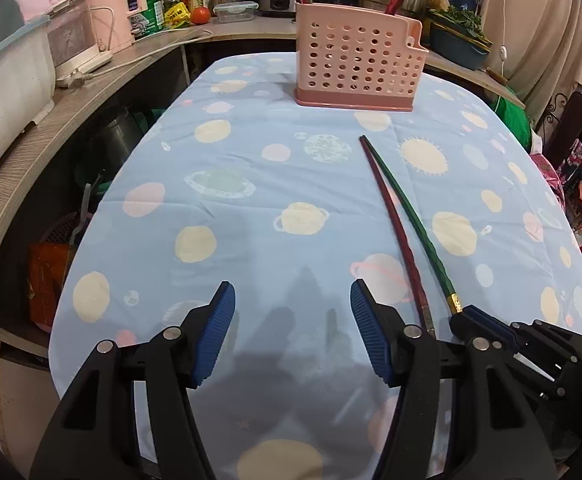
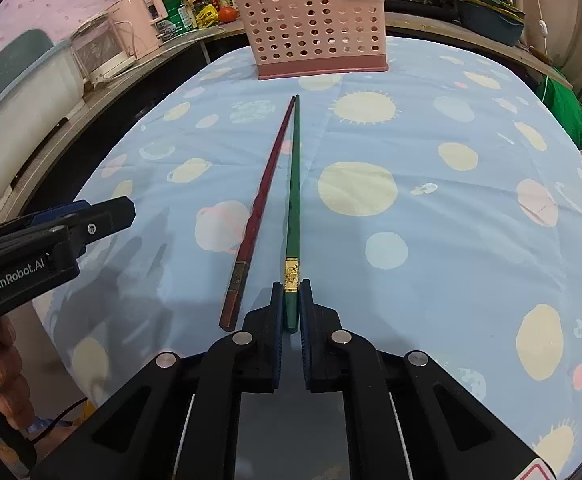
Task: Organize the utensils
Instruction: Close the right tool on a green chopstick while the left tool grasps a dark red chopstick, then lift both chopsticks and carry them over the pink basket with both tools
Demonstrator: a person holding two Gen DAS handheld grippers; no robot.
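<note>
A green chopstick (image 2: pixel 293 184) and a dark red chopstick (image 2: pixel 261 204) lie side by side on the blue planet-print tablecloth (image 2: pixel 431 220), tips pointing at a pink perforated utensil holder (image 2: pixel 315 24) at the far end. My right gripper (image 2: pixel 291 300) is shut on the near end of the green chopstick, just behind its gold band. The red chopstick lies free to its left. My left gripper (image 1: pixel 293 332) is open and empty, low over the cloth left of both chopsticks (image 1: pixel 403 216). The holder (image 1: pixel 357 64) also shows in the left wrist view, as does the right gripper (image 1: pixel 467 316).
A wooden counter (image 1: pixel 103 92) curves along the left and back with appliances, bottles, a tomato (image 1: pixel 200 15), pots and a food container. Chopsticks stand in pots behind the holder. A green bag (image 2: pixel 563 112) hangs at the table's right edge.
</note>
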